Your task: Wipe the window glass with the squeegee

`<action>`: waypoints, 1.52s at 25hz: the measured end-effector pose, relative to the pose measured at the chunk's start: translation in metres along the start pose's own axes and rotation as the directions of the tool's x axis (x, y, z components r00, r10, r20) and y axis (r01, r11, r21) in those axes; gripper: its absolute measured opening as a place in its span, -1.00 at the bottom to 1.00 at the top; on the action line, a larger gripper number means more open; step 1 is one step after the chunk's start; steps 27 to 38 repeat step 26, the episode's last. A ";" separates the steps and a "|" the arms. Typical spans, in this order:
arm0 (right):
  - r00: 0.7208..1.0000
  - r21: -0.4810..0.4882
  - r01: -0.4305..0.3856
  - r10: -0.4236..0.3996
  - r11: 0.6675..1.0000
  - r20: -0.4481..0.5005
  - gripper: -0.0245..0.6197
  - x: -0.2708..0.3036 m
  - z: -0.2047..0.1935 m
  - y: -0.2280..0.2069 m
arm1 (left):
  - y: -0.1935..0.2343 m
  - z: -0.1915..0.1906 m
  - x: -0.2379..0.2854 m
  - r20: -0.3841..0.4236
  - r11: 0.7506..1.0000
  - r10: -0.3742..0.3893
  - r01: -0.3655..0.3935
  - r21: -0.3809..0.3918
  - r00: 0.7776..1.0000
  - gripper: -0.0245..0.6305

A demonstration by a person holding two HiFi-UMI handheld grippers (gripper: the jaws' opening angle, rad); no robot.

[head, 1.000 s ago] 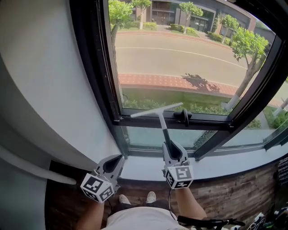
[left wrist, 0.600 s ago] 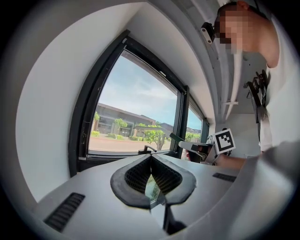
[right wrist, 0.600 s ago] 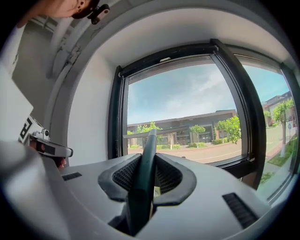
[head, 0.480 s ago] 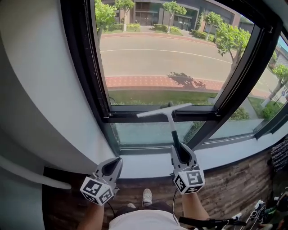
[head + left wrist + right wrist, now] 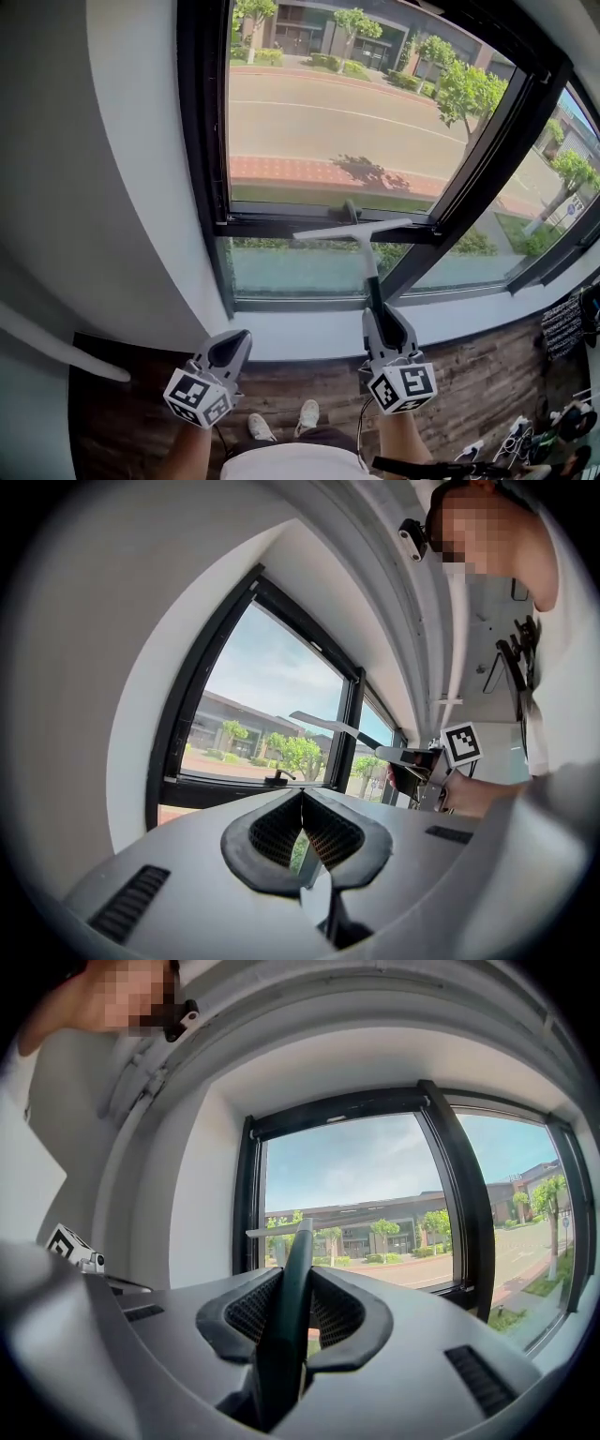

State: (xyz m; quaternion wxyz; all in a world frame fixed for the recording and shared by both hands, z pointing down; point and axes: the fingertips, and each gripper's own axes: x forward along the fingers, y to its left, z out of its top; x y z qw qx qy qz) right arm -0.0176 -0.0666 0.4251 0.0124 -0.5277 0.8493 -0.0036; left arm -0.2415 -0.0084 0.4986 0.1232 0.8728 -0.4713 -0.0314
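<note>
The squeegee (image 5: 353, 230) has a pale blade lying level across the black crossbar (image 5: 281, 227) under the big window glass (image 5: 328, 122). Its dark handle runs down into my right gripper (image 5: 376, 317), which is shut on it. In the right gripper view the dark green handle (image 5: 284, 1321) fills the gap between the jaws, and the blade (image 5: 279, 1229) shows against the glass. My left gripper (image 5: 238, 337) hangs lower left by the sill, shut on nothing. From the left gripper view the squeegee (image 5: 328, 727) and the right gripper (image 5: 422, 761) show at the right.
A black window handle (image 5: 350, 210) sits just behind the blade. A lower pane (image 5: 291, 267) lies under the crossbar, then a white sill (image 5: 309, 336). White wall (image 5: 112, 187) stands left, a slanted black mullion (image 5: 478, 159) right. Shoes (image 5: 314, 412) and clutter (image 5: 562, 422) lie on the wood floor.
The squeegee blade has come down from the bottom edge of the upper pane onto the crossbar. My right gripper drifted right and lower with it. The left gripper has hardly moved.
</note>
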 end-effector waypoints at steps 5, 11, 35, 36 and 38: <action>0.999 -0.007 -0.001 0.001 1.000 0.048 -0.62 -0.016 0.018 -0.008 | -0.020 0.007 -0.003 0.014 1.000 0.004 -0.004 0.019 1.000 -0.87; 0.996 -0.039 -0.006 0.010 0.999 0.092 -0.62 -0.048 0.036 -0.046 | -0.070 0.014 0.024 0.026 0.999 -0.008 0.006 0.052 1.000 -0.88; 0.996 -0.031 -0.054 0.057 0.998 0.073 -0.62 -0.071 0.026 -0.102 | -0.132 0.011 0.066 0.011 0.996 0.001 -0.002 0.086 1.000 -0.87; 0.996 -0.031 -0.054 0.057 0.998 0.073 -0.62 -0.071 0.026 -0.102 | -0.132 0.011 0.066 0.011 0.996 0.001 -0.002 0.086 1.000 -0.87; 0.996 -0.031 -0.054 0.057 0.998 0.073 -0.62 -0.071 0.026 -0.102 | -0.132 0.011 0.066 0.011 0.996 0.001 -0.002 0.086 1.000 -0.87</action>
